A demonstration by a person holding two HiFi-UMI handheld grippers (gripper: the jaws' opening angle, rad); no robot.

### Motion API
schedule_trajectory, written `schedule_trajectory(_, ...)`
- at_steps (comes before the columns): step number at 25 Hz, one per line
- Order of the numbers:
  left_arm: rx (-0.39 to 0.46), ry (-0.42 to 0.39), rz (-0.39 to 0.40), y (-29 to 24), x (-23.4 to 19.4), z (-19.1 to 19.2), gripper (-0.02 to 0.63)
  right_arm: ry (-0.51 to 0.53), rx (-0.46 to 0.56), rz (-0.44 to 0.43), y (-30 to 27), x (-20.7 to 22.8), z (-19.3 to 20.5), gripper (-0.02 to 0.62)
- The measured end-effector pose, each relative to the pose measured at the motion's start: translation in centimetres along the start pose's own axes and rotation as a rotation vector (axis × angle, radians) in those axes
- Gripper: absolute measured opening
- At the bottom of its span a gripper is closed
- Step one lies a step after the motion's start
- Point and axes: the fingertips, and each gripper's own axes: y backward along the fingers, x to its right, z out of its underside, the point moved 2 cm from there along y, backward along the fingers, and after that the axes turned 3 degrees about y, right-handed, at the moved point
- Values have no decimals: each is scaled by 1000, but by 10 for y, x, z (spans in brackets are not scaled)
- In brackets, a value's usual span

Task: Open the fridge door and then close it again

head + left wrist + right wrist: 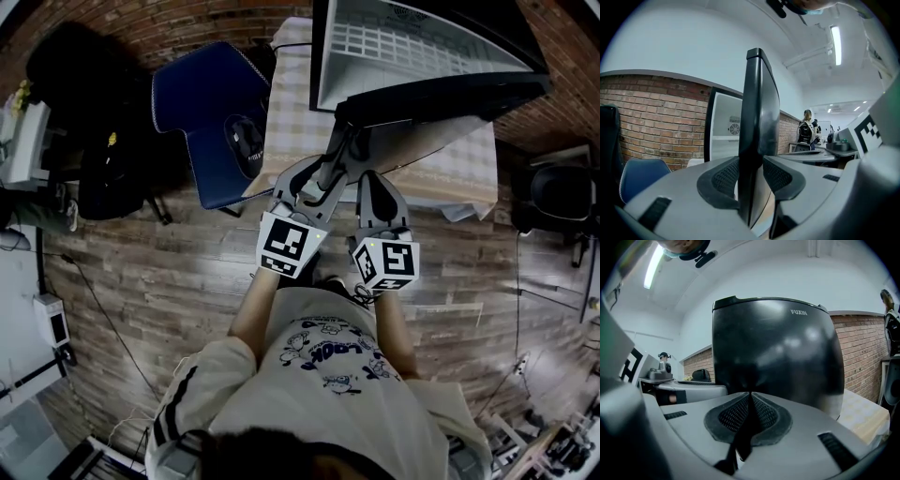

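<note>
The head view looks steeply down from above the person onto the left tool (317, 176), the right tool (377, 187), the fridge door (441, 98) and the counter (469, 169). The left gripper view faces nearly level along its jaws, very close to the door's edge (757, 117). The right gripper view faces the door's black outer face (778, 348), close ahead. All three share the door

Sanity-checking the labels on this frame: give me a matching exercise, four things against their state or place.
Things:
1. left gripper
2. right gripper
3. fridge door
4. chair

States and places:
A. blue, beside the table
B. jaws together, nothing between them
C. swung open
D. jaws on either side of the door's edge

Pairs: 1-D, 2-B, 3-C, 4-A
</note>
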Motion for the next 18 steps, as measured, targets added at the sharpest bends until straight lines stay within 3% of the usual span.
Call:
schedule_trajectory(13, 10, -10, 51, -24, -46, -9, 160, -15, -1, 27, -47, 0, -5, 32)
schedule_trajectory(18, 14, 4, 36, -33, -63, -11, 161, -17, 3, 37, -59, 1, -9, 32)
